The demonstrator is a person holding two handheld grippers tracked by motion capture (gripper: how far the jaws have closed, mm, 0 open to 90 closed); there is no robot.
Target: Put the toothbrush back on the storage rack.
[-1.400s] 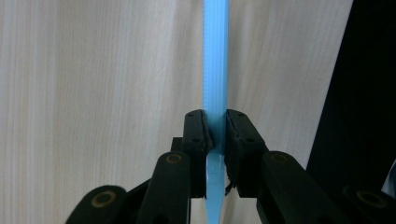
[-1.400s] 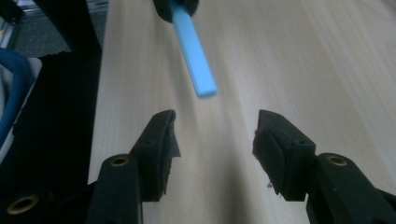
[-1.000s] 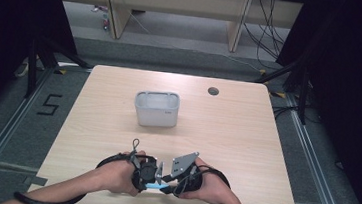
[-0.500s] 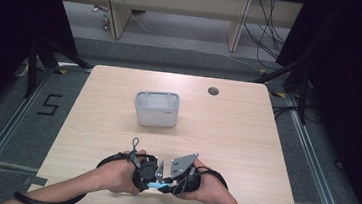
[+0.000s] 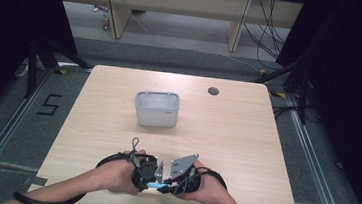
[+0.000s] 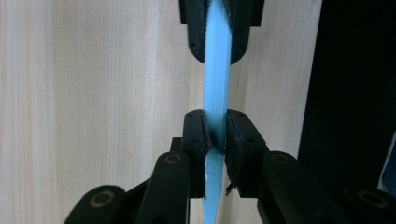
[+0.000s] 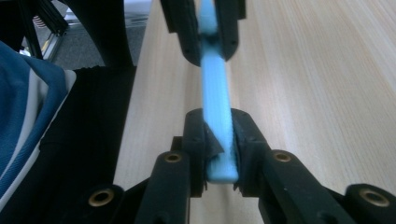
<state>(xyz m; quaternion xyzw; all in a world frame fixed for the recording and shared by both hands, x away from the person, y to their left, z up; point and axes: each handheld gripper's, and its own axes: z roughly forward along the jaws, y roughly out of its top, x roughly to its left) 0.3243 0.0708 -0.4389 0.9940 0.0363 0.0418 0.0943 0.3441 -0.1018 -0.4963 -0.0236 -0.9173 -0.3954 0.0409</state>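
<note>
- Holding a thin light blue plastic strip with tiny ridges along its edge (image 6: 217, 70), we have one gripper on each end of it.
- Our left gripper (image 6: 215, 135) has its two black jaws pressed together on one end of the strip. A short bit of blue pokes out behind the jaws.
- Our right gripper (image 7: 218, 140) has its jaws squeezed on the other end. The blue tip sits just inside them.
- In each gripper view we can see the other gripper at the far end of the strip, also clamped on it.
- From the high view, the strip (image 5: 155, 184) hangs just above the near edge of the pale wooden table (image 5: 246, 133), between our two hands. It is well apart from the small white plastic box with an open top (image 5: 156, 108), which sits nearer the middle of the table.
- A small dark round hole (image 5: 213, 91) lies beyond the box and off to its right.
- We think the strip is very light, so it takes almost no push to lift.
- It looks thin and bendy. It runs straight between the grippers right now, and we guess it would sag or curl if one end were let go.
- The flat sides look smooth, so it could slip. The ridged edge may give more bite.
- We think the ends are the best places to hold, flat sides against the jaws, just as now.
</note>
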